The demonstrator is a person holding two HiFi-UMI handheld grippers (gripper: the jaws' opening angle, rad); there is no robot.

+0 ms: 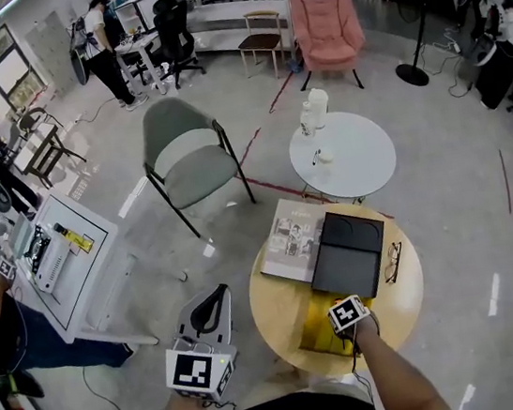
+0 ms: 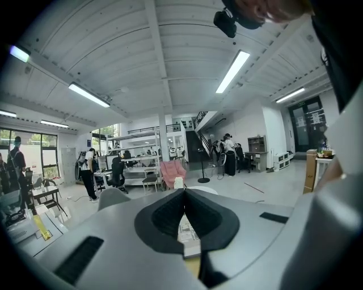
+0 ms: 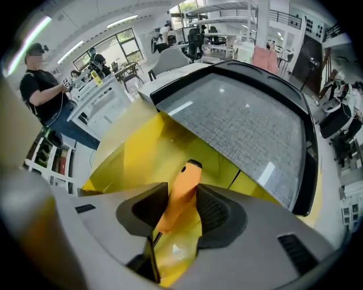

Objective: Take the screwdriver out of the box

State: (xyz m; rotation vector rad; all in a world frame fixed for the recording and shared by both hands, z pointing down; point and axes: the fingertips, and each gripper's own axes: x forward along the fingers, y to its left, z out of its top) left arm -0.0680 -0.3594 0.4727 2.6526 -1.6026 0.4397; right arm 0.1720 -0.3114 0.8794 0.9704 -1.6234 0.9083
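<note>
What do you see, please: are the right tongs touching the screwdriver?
Cannot tell. The right gripper view shows the screwdriver between the right tongs, but neither contact nor gap plainly.

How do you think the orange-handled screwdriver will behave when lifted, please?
The screwdriver looks rigid and, being slim, is probably light. Its smooth, rounded handle lies between the open jaws of the right gripper and may slip or twist if pinched off-centre. Lying loose in the yellow box, it could roll when nudged.

The screwdriver has a smooth orange plastic handle. The box is glossy yellow inside, and its lid is rough grey woven cloth. The counter is pale matt wood.
</note>
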